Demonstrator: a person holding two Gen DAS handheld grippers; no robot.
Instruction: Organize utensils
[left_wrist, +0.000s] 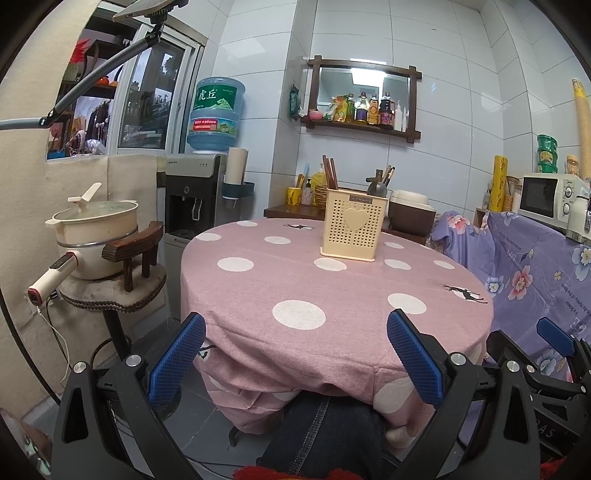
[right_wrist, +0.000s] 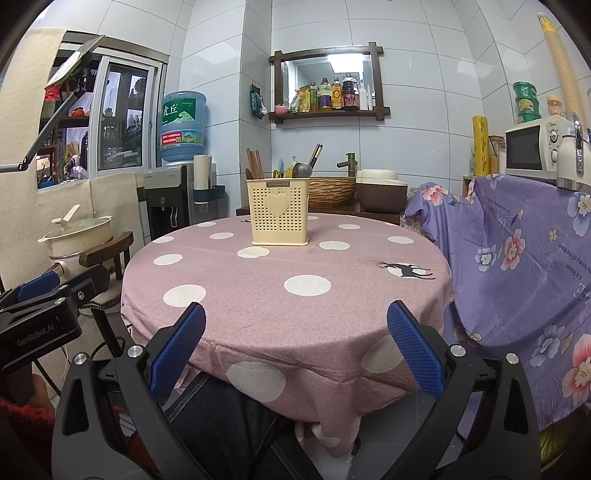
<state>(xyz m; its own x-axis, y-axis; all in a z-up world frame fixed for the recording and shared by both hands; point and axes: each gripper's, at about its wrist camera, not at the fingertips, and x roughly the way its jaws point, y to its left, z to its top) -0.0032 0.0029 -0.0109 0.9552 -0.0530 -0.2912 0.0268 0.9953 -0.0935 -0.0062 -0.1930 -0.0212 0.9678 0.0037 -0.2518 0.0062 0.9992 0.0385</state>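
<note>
Both grippers low at near edge of round table, off the tabletop, over a denim-clad leg (right_wrist: 221, 424). Left gripper (left_wrist: 295, 354): blue pads (left_wrist: 177, 358) spread wide, nothing between. Right gripper (right_wrist: 295, 350): same, pads (right_wrist: 415, 350) wide apart, empty. Left unit also visible at left edge of right wrist view, just beside right one.

Pink polka-dot tablecloth (left_wrist: 332, 295) covering tabletop, draped over near edge. Cream perforated utensil holder (left_wrist: 352, 230) with heart plaque upright near far edge of tabletop, well apart from both grippers. Chopsticks (left_wrist: 328, 171) sticking out of its left side, dark ladle (right_wrist: 302, 170) out of right side. Rest of tabletop bare cloth.

Cream pot (left_wrist: 96, 229) on stool left of table. Purple floral cover (right_wrist: 524, 258) to the right.
</note>
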